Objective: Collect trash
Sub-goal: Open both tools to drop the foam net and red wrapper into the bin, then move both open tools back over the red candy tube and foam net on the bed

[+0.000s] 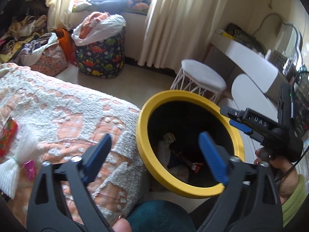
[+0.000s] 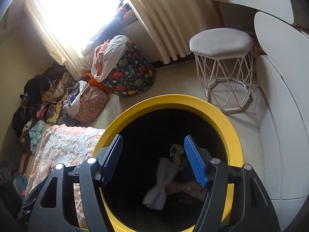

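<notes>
Both grippers stand spread with nothing between their pads: the left gripper (image 1: pixel 154 154) wide apart above the bed edge and the bin's rim, the right gripper (image 2: pixel 154 160) parted less far, over the bin mouth. The yellow-rimmed bin (image 2: pixel 222 116) sits on the floor, touching the bed (image 1: pixel 67 106) at its 9 o'clock side. Collected trash lies at its dark bottom: a pale twisted wrapper (image 2: pixel 158 191) and crumpled printed packets (image 2: pixel 176 150).

More litter waits on the bed at 9 o'clock in the left view: a white pleated wrapper (image 1: pixel 11 174), a pink foil scrap (image 1: pixel 29 167) and a red printed packet (image 1: pixel 6 139).

Judging by their look, these pieces are thin, light and slippery, and the bedspread is nubby chenille with raised loops. Ribbed blue pads could snag those loops or pinch cloth along with the wrapper. A shallow bite on crinkly foil might slip and drop short of the smooth plastic rim.
</notes>
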